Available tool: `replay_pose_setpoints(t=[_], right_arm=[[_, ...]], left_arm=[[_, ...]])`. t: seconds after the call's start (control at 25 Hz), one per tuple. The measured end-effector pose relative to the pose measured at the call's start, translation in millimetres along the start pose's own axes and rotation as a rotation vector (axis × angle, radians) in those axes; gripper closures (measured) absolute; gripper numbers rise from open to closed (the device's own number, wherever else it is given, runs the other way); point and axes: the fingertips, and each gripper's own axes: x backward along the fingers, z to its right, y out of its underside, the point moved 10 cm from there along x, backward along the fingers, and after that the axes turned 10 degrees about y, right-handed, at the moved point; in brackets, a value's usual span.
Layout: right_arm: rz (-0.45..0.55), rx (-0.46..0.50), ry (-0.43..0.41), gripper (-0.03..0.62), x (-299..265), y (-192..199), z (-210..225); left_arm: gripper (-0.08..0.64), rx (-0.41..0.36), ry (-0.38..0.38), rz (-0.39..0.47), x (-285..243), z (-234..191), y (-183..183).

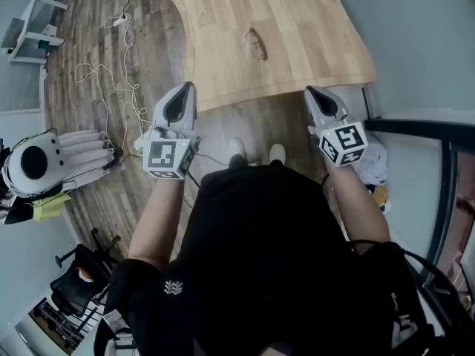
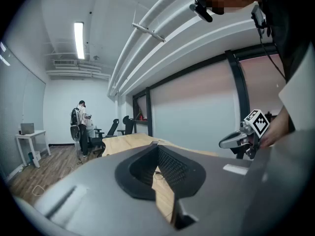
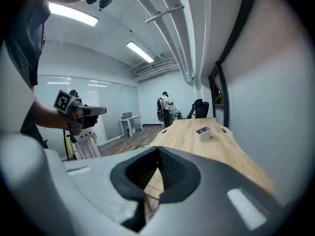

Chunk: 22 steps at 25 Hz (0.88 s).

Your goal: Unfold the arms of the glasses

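The folded glasses (image 1: 256, 44) lie on the light wooden table (image 1: 312, 43), well beyond both grippers. My left gripper (image 1: 188, 89) hangs in front of the table's near edge, left of the glasses, jaws shut and empty. My right gripper (image 1: 311, 92) is at the near edge too, right of the glasses, also shut with nothing in it. In the left gripper view the shut jaws (image 2: 156, 144) point along the tabletop, with the right gripper (image 2: 240, 138) off to the side. The right gripper view shows its shut jaws (image 3: 158, 149) and the left gripper (image 3: 81, 113).
A small white tray (image 3: 203, 132) stands farther along the table. White cables (image 1: 111, 87) trail over the wood floor at left, near a white machine (image 1: 33, 163). A person (image 3: 165, 108) and office chairs (image 2: 114, 128) are at the far end. A glass wall runs along the right.
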Motion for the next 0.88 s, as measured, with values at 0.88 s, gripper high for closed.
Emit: replay_pose_setpoints(t=[0.88], right_arm=[[0.04,-0.006,-0.006,0.592,-33,5,46]], left_arm=[[0.561,0.037,-0.101,-0.015,-27,8,4]])
